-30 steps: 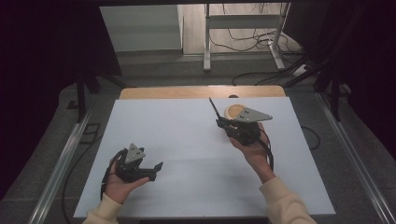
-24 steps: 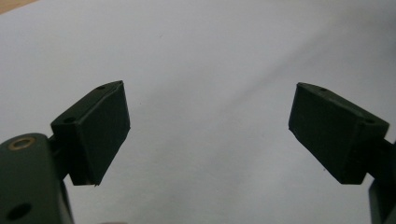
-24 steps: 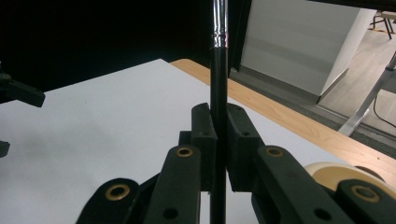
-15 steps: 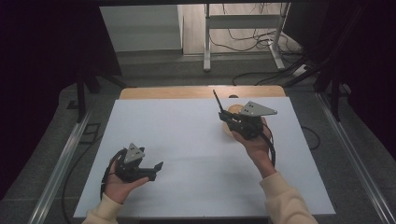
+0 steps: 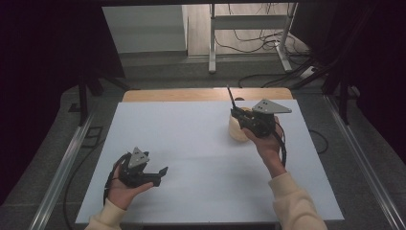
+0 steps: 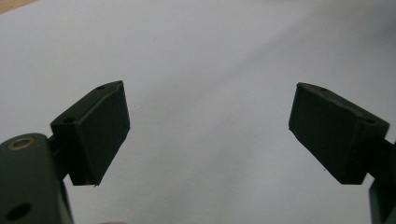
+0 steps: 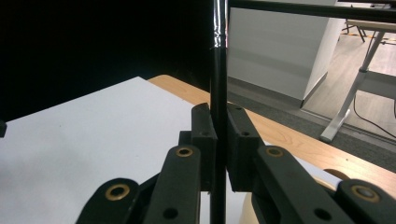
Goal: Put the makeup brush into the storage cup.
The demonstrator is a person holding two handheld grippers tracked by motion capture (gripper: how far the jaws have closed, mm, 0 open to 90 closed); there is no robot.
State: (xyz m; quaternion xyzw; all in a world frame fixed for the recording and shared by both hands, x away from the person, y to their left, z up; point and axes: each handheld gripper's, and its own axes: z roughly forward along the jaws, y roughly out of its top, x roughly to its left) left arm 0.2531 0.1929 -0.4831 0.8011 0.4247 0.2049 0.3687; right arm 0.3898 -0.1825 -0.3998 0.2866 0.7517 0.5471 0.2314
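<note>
While the left gripper rests in an upturned palm near the front left corner of the white rectangular worktop, its jaws stand wide apart with nothing between them. The right gripper is raised on an outstretched forearm toward the far right part of the worktop, jaws pressed together on a thin black rod that stands upright between the pads. A pale round wooden container sits just beneath that gripper, close to the far edge. The middle and near right side of the worktop lie bare.
</note>
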